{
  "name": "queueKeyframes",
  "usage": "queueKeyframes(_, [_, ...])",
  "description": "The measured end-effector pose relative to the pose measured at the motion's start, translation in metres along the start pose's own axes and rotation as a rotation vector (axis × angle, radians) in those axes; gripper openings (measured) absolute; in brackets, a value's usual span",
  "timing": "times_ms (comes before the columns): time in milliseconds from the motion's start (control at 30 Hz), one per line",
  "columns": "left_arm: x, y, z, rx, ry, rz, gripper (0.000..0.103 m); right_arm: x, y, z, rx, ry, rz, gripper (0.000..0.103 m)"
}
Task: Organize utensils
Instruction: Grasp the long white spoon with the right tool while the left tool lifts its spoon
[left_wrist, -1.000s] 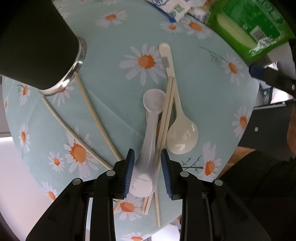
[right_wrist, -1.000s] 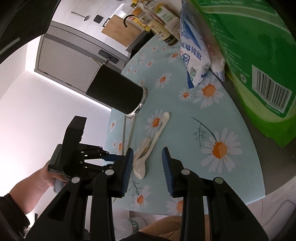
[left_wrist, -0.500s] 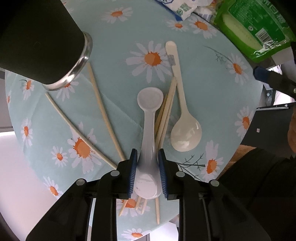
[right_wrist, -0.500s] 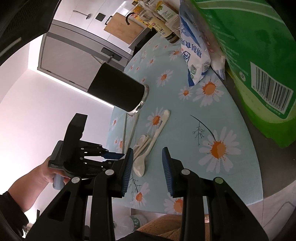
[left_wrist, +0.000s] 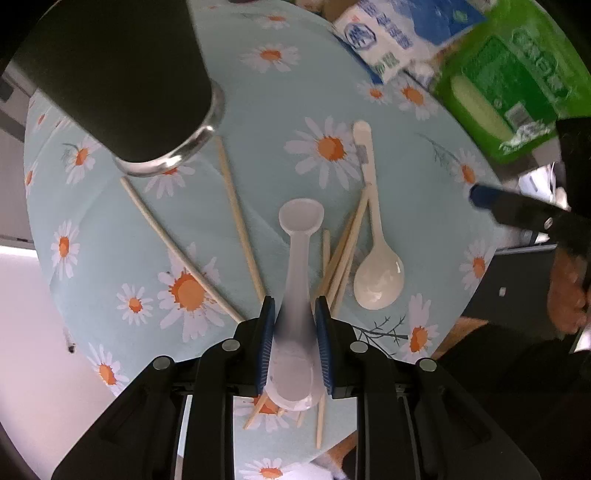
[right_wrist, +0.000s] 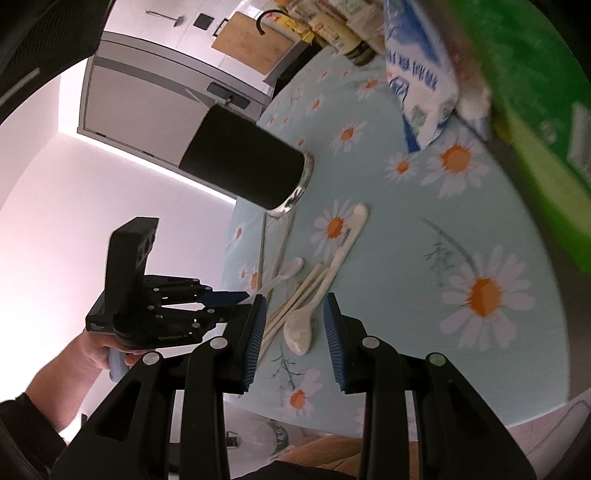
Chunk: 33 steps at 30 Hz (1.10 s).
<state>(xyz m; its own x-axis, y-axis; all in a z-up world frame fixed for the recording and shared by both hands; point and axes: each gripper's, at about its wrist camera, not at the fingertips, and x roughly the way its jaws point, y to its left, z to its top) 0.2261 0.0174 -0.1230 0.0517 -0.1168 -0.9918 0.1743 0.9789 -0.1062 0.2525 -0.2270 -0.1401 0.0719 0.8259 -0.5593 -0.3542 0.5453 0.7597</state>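
My left gripper (left_wrist: 294, 314) is shut on a translucent white spoon (left_wrist: 298, 266) and holds it above the table, handle end pointing away. A cream spoon (left_wrist: 376, 269) lies on the daisy tablecloth to its right, beside a bundle of wooden chopsticks (left_wrist: 345, 254). Two more chopsticks (left_wrist: 240, 221) lie to the left. A black cup (left_wrist: 122, 74) with a steel rim stands at the upper left. My right gripper (right_wrist: 294, 321) is open and empty, hovering above the cream spoon (right_wrist: 301, 328). The left gripper (right_wrist: 225, 299) and the black cup (right_wrist: 240, 158) show in the right wrist view.
A blue and white bag (left_wrist: 391, 40) and a green package (left_wrist: 517, 74) sit at the table's far right. The round table's edge (left_wrist: 476, 291) curves close on the right. Jars and a cutting board (right_wrist: 255, 40) stand beyond the table.
My left gripper closed on the translucent spoon and lifted it off the chopsticks. My right gripper moved closer to the table, over the cream spoon.
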Motion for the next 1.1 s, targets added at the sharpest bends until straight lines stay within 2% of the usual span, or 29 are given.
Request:
queueKeyframes(200, [-0.012, 0.023, -0.012, -0.057, -0.086, -0.066, 0.02, 0.026, 0.001, -0.003, 0.084, 0.062, 0.038, 0.033])
queueKeyframes(433, [-0.035, 0.041, -0.028, -0.104, -0.195, -0.153, 0.02, 0.057, -0.012, -0.003, 0.204, 0.119, 0.033, 0.033])
queueKeyframes(633, [-0.048, 0.035, -0.042, -0.127, -0.277, -0.236, 0.02, 0.077, -0.025, -0.004, 0.289, 0.143, 0.032, 0.033])
queueKeyframes(700, [-0.053, 0.032, -0.044, -0.121, -0.296, -0.249, 0.02, 0.083, -0.027, -0.005, 0.318, 0.152, 0.048, 0.03])
queueKeyframes(933, [-0.067, 0.027, -0.054, -0.112, -0.342, -0.305, 0.02, 0.092, -0.023, -0.005, 0.319, 0.153, 0.027, 0.017])
queueKeyframes(1100, [-0.07, 0.032, -0.059, -0.124, -0.36, -0.32, 0.02, 0.095, -0.022, -0.005, 0.332, 0.135, 0.03, 0.014])
